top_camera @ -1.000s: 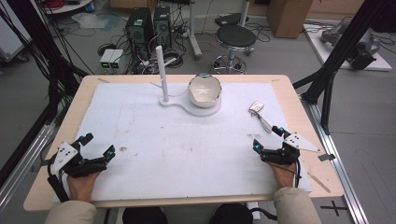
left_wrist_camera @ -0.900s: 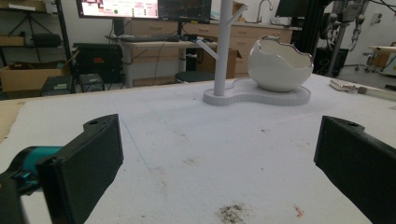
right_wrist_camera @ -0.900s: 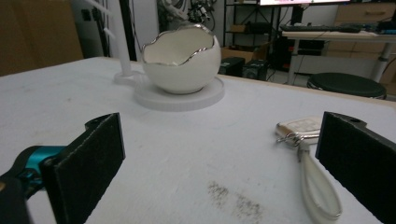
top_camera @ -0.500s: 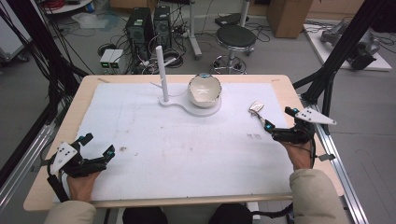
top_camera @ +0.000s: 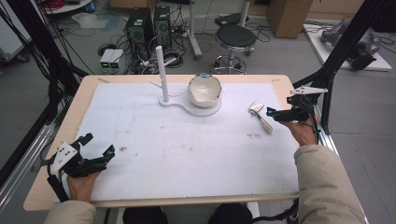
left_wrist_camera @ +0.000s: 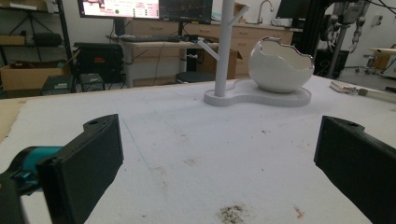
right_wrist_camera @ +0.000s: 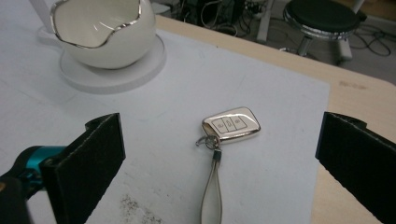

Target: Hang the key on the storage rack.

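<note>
Near the tabletop's right edge, the right gripper [top_camera: 275, 113] hangs with jaws spread wide, just beside a car key [right_wrist_camera: 231, 124] with a strap [right_wrist_camera: 211, 191]; the left gripper [top_camera: 95, 149], also released, rests at the near-left corner; an egg-shaped bowl [top_camera: 204, 90] sits toward the far edge

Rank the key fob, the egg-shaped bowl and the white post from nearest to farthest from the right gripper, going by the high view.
Measured from the right gripper:
1. Key fob, just to its left, right in front of the open jaws.
2. Egg-shaped bowl, farther left, on the round end of the white stand.
3. White post, farthest left, upright on the stand's other end.
</note>
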A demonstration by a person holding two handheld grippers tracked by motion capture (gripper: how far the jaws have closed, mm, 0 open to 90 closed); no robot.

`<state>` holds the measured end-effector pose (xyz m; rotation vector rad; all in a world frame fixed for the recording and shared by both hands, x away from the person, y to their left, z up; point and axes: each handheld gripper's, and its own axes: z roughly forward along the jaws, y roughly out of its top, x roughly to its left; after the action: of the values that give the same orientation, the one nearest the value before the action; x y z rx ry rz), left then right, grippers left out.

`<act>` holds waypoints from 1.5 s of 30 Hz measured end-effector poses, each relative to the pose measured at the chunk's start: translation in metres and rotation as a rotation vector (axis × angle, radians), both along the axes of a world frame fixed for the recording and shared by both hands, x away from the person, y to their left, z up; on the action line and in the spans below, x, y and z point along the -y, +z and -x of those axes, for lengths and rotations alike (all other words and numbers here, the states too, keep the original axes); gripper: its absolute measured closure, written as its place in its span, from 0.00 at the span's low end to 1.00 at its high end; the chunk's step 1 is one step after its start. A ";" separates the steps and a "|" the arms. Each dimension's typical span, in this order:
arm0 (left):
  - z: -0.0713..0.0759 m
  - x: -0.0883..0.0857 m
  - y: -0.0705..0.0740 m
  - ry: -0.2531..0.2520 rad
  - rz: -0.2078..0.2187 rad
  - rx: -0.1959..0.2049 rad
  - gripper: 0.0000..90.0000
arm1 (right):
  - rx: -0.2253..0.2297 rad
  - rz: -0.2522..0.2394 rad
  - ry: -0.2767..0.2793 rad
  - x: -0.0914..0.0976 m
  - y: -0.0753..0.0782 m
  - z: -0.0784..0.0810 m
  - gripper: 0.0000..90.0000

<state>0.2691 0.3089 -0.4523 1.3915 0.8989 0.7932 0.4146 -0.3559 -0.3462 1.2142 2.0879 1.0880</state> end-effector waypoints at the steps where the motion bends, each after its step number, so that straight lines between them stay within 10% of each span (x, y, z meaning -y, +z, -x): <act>1: 0.000 0.000 0.000 0.001 0.001 -0.001 0.02 | 0.000 0.000 0.000 0.000 0.000 0.000 0.00; 22: 0.000 0.000 0.000 -0.004 0.000 0.001 0.02 | -0.391 0.197 -0.053 -0.012 -0.046 -0.039 0.02; 45: 0.000 0.000 0.000 -0.006 -0.002 0.006 0.02 | -0.519 0.260 -0.058 -0.018 -0.057 -0.043 0.45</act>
<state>0.2686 0.3089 -0.4524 1.3923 0.8885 0.7936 0.4578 -0.3382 -0.4036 1.5265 2.4529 0.4792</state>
